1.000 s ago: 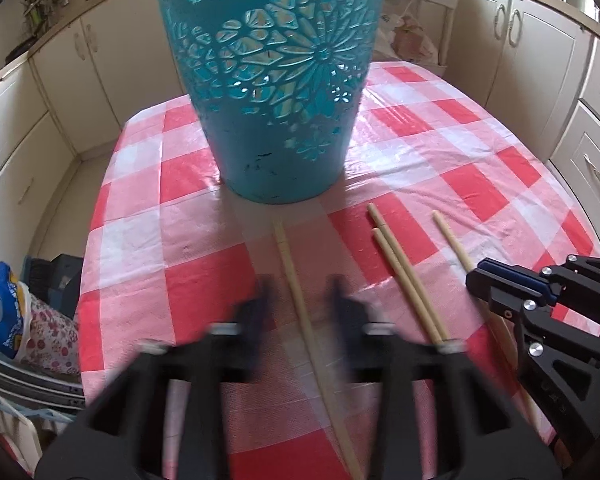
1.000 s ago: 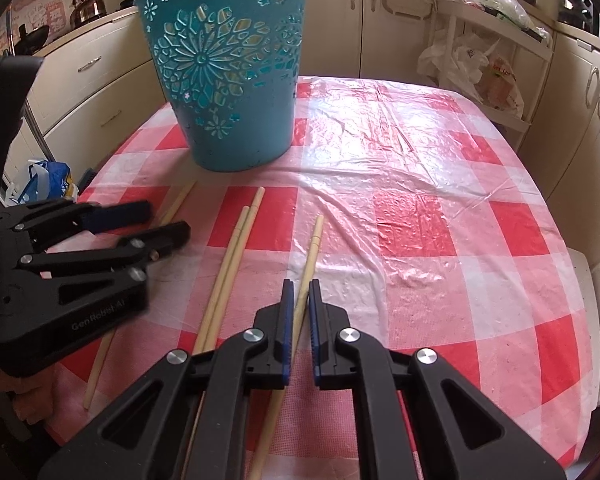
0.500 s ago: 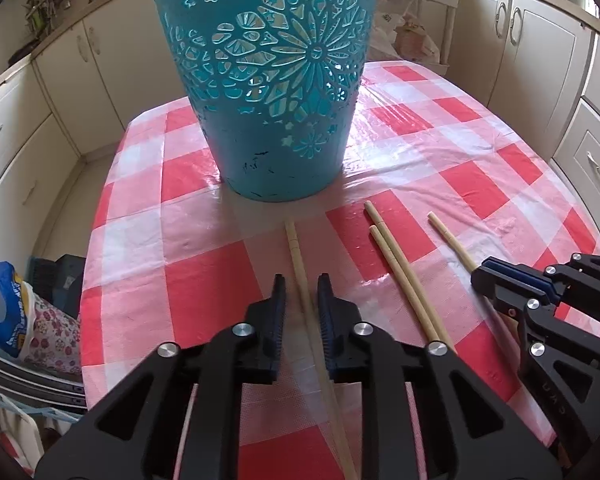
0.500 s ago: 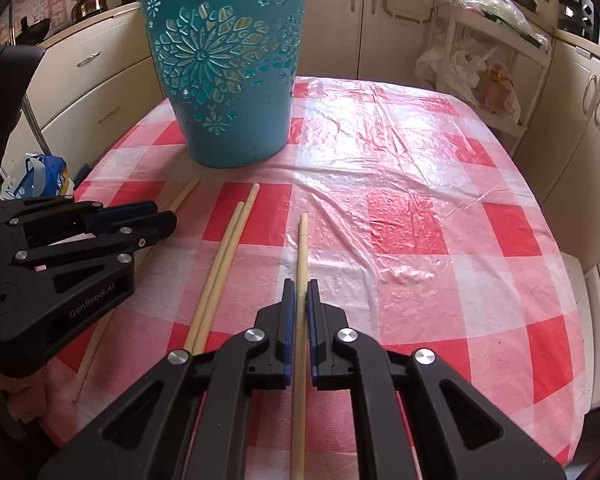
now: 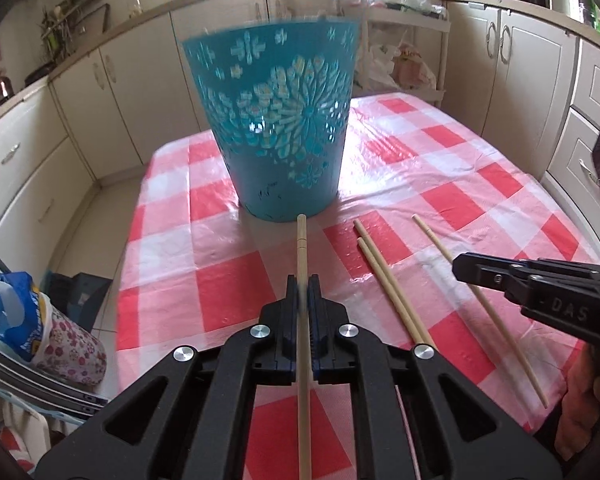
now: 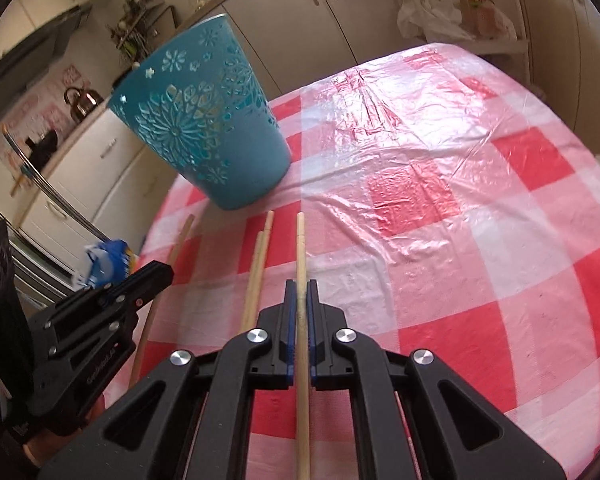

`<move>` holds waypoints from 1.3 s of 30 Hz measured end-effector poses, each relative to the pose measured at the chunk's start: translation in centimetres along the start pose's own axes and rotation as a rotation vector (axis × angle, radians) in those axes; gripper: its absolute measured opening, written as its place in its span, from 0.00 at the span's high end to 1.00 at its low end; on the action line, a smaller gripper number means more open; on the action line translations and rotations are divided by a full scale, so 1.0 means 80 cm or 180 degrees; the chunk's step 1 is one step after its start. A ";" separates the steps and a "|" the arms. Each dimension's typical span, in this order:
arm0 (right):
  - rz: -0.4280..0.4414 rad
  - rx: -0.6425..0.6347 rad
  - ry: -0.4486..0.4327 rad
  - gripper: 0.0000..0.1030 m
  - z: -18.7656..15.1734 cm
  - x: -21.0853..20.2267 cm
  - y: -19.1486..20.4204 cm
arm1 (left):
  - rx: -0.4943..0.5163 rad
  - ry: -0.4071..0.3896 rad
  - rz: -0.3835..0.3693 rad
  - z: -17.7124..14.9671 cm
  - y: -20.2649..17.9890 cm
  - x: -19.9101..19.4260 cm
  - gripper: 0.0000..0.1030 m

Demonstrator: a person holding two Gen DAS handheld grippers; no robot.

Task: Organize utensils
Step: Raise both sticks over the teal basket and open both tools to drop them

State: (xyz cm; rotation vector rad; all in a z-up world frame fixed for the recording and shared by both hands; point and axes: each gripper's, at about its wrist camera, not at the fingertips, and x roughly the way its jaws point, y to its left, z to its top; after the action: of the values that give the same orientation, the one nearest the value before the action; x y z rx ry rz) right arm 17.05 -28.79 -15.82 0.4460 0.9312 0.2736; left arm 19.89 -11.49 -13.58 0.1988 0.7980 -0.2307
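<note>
— Right, what do I have in each hand?

— My left gripper is clamped tight on one chopstick, which runs straight out between the jaws, its tip just short of the foot of the teal bin. My right gripper is closed the same way on a second chopstick, the stick pointing forward over the desk.

— And the others?

— From the left wrist view, a pair of chopsticks lies side by side on the checked cloth just to the right of my left gripper. The right gripper comes in from the right edge beyond them, with its stick passing under it.

— The bin?

— Upright on the desk ahead of both grippers, nearer the far-left edge. A flowered bag sits down on the floor at the left.
</note>
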 end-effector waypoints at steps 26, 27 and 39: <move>0.0390 0.0325 -0.0084 0.94 -0.002 -0.030 -0.011 | -0.0025 -0.0535 -0.0028 0.022 -0.007 -0.114 0.95; 0.0390 0.0330 -0.0084 0.94 -0.002 -0.030 -0.012 | -0.0027 -0.0548 -0.0033 0.023 -0.007 -0.116 0.95; 0.0431 0.0422 -0.0041 0.94 -0.004 -0.021 -0.019 | -0.0394 -0.1009 -0.0212 0.085 0.038 -0.159 0.95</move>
State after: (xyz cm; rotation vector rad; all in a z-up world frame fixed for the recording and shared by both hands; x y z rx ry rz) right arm 15.89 -30.77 -15.50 0.6337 0.9111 0.3328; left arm 16.78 -8.74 0.58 0.0171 0.5022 -0.2669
